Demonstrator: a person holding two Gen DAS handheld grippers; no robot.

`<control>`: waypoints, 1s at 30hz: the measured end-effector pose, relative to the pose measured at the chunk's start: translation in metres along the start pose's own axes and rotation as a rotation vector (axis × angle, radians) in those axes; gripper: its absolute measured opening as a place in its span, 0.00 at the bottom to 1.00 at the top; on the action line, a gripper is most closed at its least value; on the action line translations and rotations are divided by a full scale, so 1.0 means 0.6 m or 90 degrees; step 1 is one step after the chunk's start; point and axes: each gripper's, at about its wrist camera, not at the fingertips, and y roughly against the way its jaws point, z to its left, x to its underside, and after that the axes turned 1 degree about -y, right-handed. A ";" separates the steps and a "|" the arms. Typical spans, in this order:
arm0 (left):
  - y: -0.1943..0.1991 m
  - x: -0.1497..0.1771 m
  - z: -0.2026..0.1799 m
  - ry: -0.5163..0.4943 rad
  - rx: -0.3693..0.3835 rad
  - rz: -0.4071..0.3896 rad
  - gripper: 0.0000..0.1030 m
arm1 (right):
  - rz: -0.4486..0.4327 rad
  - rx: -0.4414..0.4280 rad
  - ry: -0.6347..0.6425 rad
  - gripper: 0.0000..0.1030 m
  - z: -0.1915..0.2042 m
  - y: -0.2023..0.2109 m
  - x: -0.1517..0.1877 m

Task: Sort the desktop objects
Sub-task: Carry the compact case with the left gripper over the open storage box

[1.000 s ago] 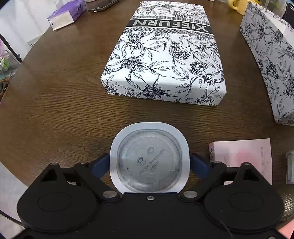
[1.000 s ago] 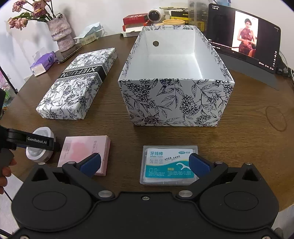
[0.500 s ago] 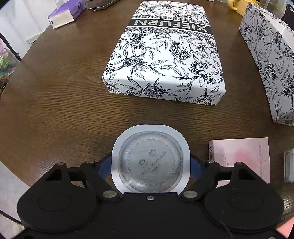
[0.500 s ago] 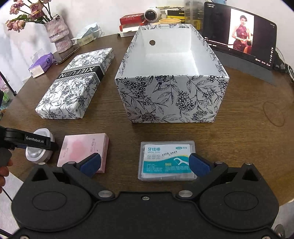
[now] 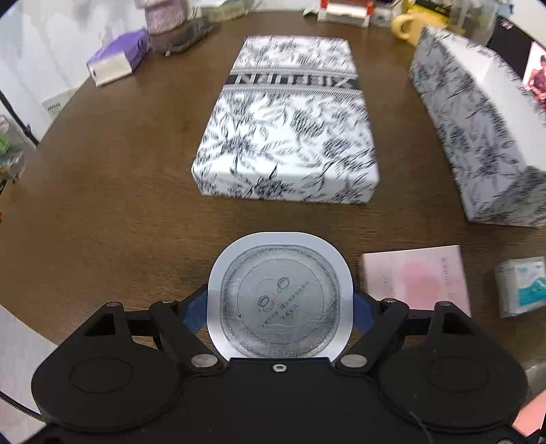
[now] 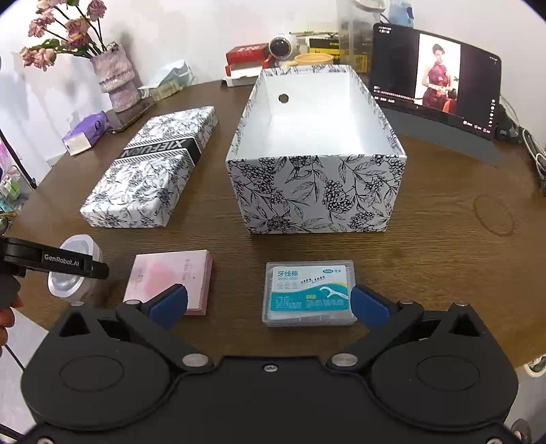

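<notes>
My left gripper [image 5: 279, 307] is shut on a white foil-sealed cup [image 5: 279, 295], held just above the table's near edge. From the right wrist view the cup [image 6: 73, 269] and left gripper [image 6: 51, 261] are at far left. My right gripper [image 6: 269, 304] stands open, low over the table, with a clear floss-pick box [image 6: 309, 293] lying between its fingers, untouched. A pink notepad [image 6: 170, 276] lies between cup and floss box. The open floral storage box [image 6: 317, 191] stands behind them, empty, with its lid [image 6: 150, 170] to its left.
A monitor [image 6: 436, 82] stands at back right. A flower vase [image 6: 117, 85], a purple tissue pack [image 6: 85, 131], a yellow mug [image 5: 406, 25] and boxes line the table's far edge. Bare wood [image 6: 460, 239] lies right of the storage box.
My left gripper has risen and tilted up with the cup, so the far edge of the table shows and the view is blurred. The right gripper stays open and has drawn back slightly.
</notes>
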 end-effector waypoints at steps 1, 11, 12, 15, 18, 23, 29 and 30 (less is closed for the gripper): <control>0.010 0.001 -0.003 -0.003 0.005 -0.011 0.77 | -0.003 -0.001 0.000 1.00 0.000 0.006 0.002; 0.105 -0.007 -0.050 -0.069 0.045 -0.105 0.77 | -0.050 -0.004 0.004 1.00 0.002 0.077 0.012; 0.114 -0.008 -0.056 -0.077 0.049 -0.111 0.77 | -0.053 -0.003 0.005 1.00 0.001 0.083 0.012; 0.140 -0.013 -0.074 -0.100 0.063 -0.126 0.77 | -0.062 -0.004 0.009 1.00 -0.001 0.100 0.010; 0.163 -0.024 -0.093 -0.125 0.087 -0.144 0.77 | -0.067 -0.002 0.009 1.00 -0.006 0.113 0.003; 0.189 -0.060 -0.130 -0.176 0.123 -0.166 0.77 | -0.071 -0.012 -0.027 1.00 -0.019 0.129 -0.022; 0.203 -0.122 -0.176 -0.230 0.160 -0.185 0.77 | -0.064 -0.005 -0.040 1.00 -0.035 0.123 -0.070; 0.202 -0.133 -0.184 -0.238 0.166 -0.187 0.78 | -0.064 -0.003 -0.043 1.00 -0.038 0.119 -0.080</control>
